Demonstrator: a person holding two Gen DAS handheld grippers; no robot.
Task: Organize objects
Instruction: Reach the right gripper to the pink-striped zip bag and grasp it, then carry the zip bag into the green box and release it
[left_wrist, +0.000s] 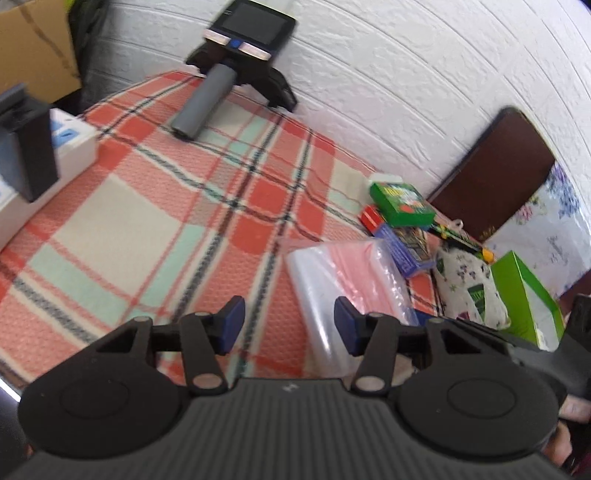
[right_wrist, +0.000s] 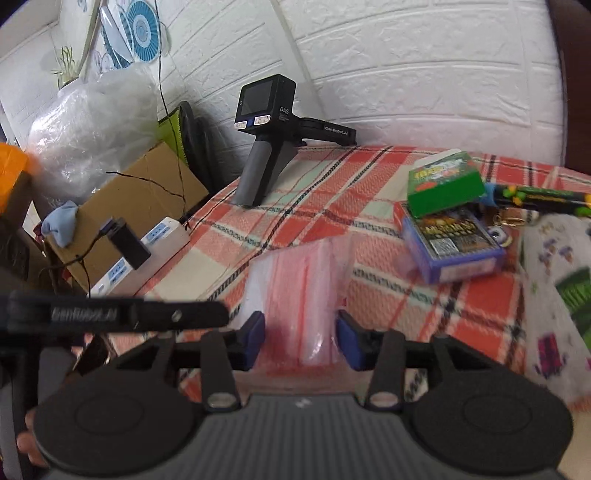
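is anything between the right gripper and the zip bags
Nothing visible. The right gripper is open, and the zip bags lie flat on the blanket straight ahead of its fingers. The card boxes sit off to the right.

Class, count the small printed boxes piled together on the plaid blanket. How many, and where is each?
3: a green box sits on top, a blue box lies beneath it nearer the camera, and a red box pokes out beside them. More may be hidden underneath.

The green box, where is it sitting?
In the right wrist view the green box lies far right on the plaid cloth, atop a blue box.
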